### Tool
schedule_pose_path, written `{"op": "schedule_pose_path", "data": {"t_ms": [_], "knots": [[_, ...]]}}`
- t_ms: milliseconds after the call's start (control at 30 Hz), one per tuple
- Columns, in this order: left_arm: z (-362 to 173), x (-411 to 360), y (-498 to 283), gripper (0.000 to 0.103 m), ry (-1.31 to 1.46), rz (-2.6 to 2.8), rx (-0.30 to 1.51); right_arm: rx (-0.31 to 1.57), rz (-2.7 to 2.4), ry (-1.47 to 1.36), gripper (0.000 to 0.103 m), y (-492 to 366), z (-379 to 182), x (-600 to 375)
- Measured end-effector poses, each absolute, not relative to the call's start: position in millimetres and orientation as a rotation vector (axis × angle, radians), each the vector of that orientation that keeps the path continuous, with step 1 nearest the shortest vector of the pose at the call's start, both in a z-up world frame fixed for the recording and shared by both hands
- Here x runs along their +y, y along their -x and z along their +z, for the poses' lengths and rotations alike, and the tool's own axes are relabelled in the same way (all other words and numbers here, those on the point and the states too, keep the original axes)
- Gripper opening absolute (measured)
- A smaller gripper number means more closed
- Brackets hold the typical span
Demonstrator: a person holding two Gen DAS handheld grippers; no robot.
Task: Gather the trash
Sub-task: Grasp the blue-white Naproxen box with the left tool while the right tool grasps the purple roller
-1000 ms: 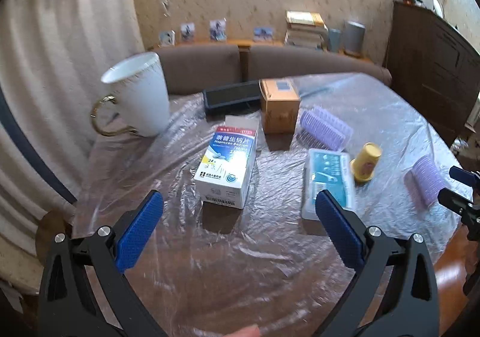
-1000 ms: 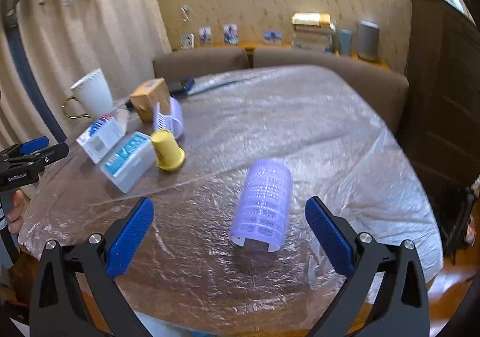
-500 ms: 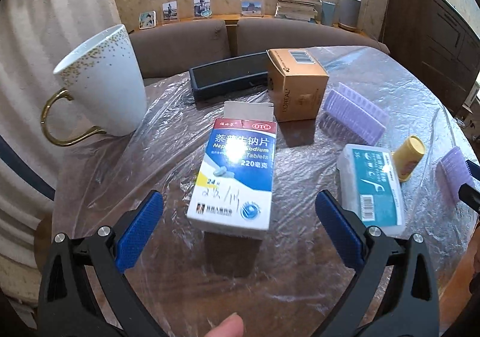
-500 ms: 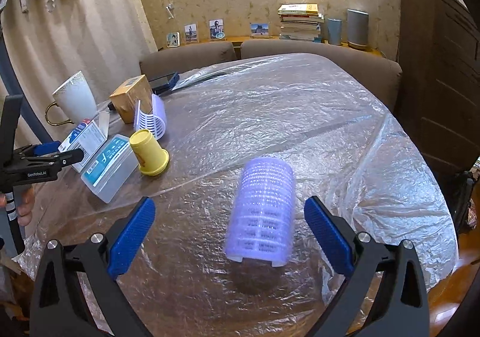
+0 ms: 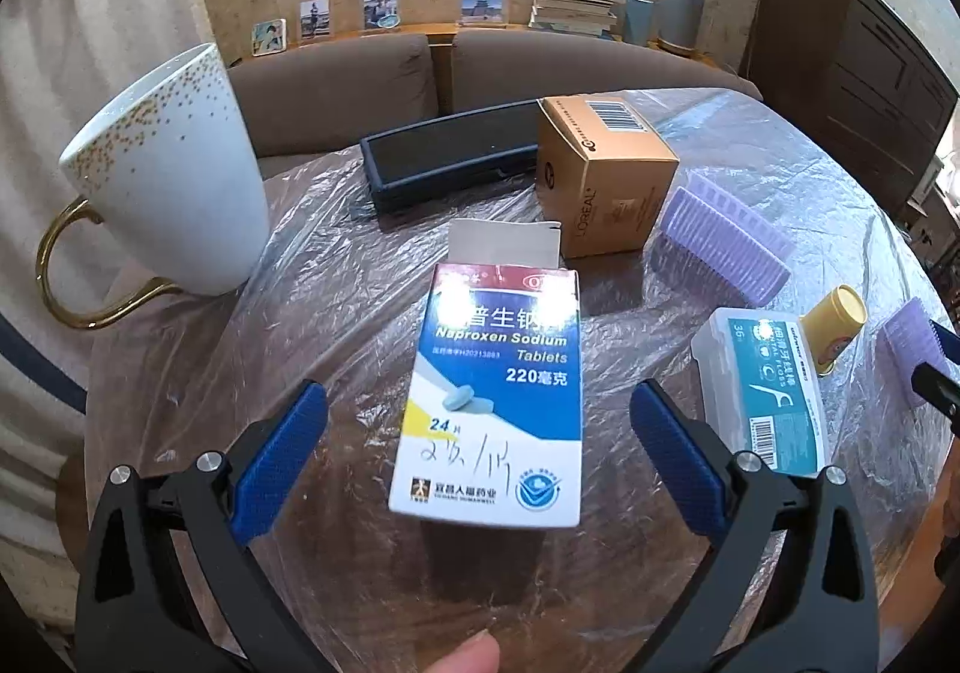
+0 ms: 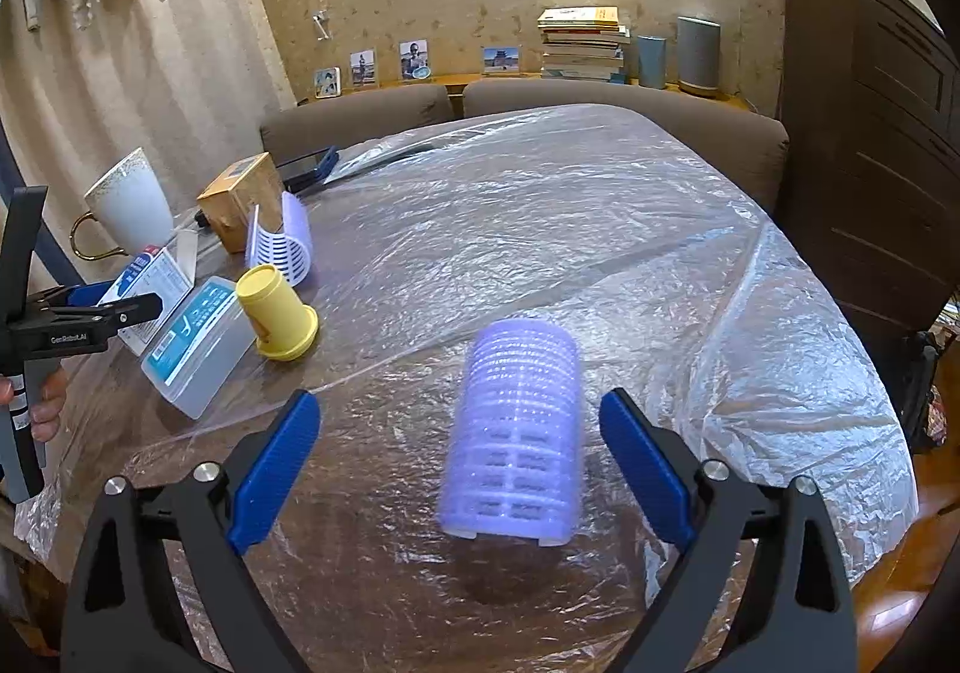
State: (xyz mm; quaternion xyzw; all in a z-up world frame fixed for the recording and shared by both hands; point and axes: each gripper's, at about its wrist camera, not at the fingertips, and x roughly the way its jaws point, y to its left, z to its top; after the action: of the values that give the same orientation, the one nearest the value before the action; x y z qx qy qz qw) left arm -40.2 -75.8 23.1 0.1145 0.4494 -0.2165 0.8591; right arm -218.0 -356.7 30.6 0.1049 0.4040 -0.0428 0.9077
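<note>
In the left wrist view, a white mug (image 5: 165, 181) with gold speckles and a gold handle stands at the far left of the surface (image 5: 336, 289), which is covered in crinkled clear plastic. Right of it, the left gripper (image 5: 479, 436) has its blue pads spread wide apart, and a tablet box (image 5: 495, 403) lies between them without touching either pad. The box reads "Naproxen Sodium Tablets", 220 and 24, with handwriting near its lower end, and its far flap stands open. Behind it lies a dark tray (image 5: 450, 151), with a tan carton (image 5: 606, 175) just to the right. Further right sit a purple comb-like piece (image 5: 726, 241), a floss case (image 5: 768, 385) marked 36, a yellow cap (image 5: 834, 319) touching the case, and a purple roller (image 5: 912, 337) at the edge.

In the right wrist view, the left gripper (image 6: 99, 313) shows at the far left, held by a hand (image 6: 48, 403). The mug (image 6: 129, 208), tablet box (image 6: 153, 283), carton (image 6: 240, 199), floss case (image 6: 201, 346), purple piece (image 6: 285, 247) and yellow cap (image 6: 279, 313) cluster on the left part of the surface (image 6: 570, 229). Right of them, the right gripper (image 6: 459, 448) is also wide open, with the roller (image 6: 516, 427) lying between its pads, touching neither. A dark cabinet (image 6: 870, 133) stands at the right.
</note>
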Motion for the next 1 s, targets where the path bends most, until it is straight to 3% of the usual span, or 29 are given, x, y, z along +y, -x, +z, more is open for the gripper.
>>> {"op": "schedule_pose_path", "data": {"t_ms": [200,367,500,667,733,833,1000], "knots": [[19,-75,35,0.086,-0.241,-0.486,0.960,0.837,-0.116,-0.182,0.082,214,29,-351],[19,-73,31,0.085,-0.242,-0.496,0.958,0.843,-0.137,-0.171,0.077,212,25,-348],[17,-73,31,0.077,-0.258,-0.497,0.962,0.849,-0.151,-0.148,0.070,211,23,-342],[16,-73,30,0.076,-0.272,-0.501,0.958,0.850,-0.154,-0.129,0.070,210,22,-336],[16,-72,30,0.066,-0.277,-0.502,0.954,0.851,-0.157,-0.127,0.070,209,22,-335],[16,-73,29,0.064,-0.273,-0.500,0.960,0.854,-0.162,-0.136,0.068,208,21,-335],[16,-73,28,0.057,-0.268,-0.509,0.958,0.861,-0.164,-0.156,0.052,208,20,-338]]}}
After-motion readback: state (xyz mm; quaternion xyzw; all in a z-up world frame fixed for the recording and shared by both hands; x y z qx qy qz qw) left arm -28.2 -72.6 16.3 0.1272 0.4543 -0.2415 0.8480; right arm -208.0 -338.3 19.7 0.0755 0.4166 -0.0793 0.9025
